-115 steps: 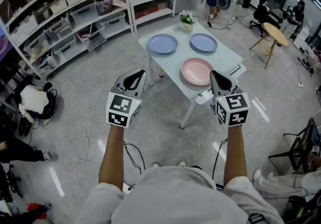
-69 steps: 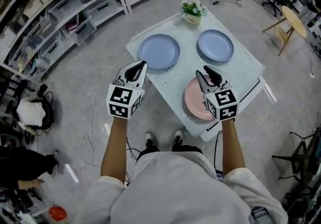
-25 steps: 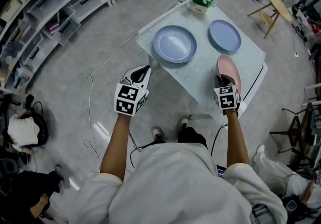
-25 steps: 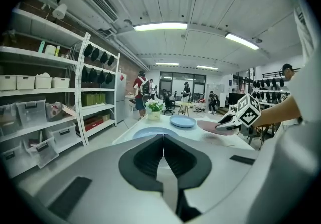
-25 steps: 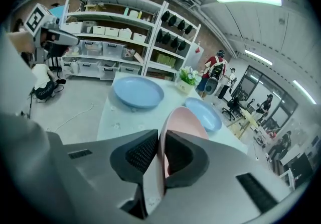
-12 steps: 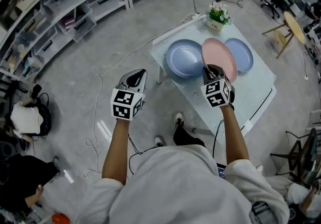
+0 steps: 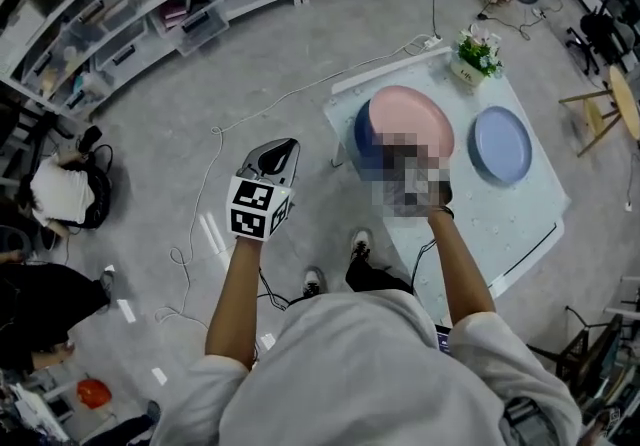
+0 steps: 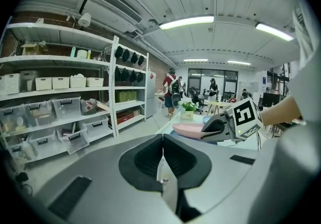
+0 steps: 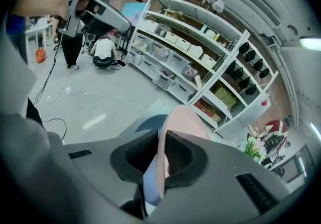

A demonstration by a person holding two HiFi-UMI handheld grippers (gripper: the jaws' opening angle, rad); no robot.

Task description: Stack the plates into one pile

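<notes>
One plate is in play: your right gripper [image 9: 161, 141] is clamped on the rim of the pink plate [image 7: 410, 119], holding it over the nearer blue plate [image 7: 361, 137]. Next, lower it flat and release. Your left gripper [image 7: 281, 150] hangs closed and empty.

The left forearm [image 7: 232, 284] is bare and reaches straight ahead, holding the left gripper [image 7: 281, 148] out in front with its marker cube [image 7: 260, 210] facing up. Its 2 jaws are pressed together with nothing between them. The right forearm [image 7: 452, 259], also bare, stretches further forward than the left, and the right gripper [image 9: 161, 153] at its end has its 2 jaws clamped on the rim of the pink plate [image 9: 184, 117], 1 pad on each face, with the 2 grippers held well apart from each other.
</notes>
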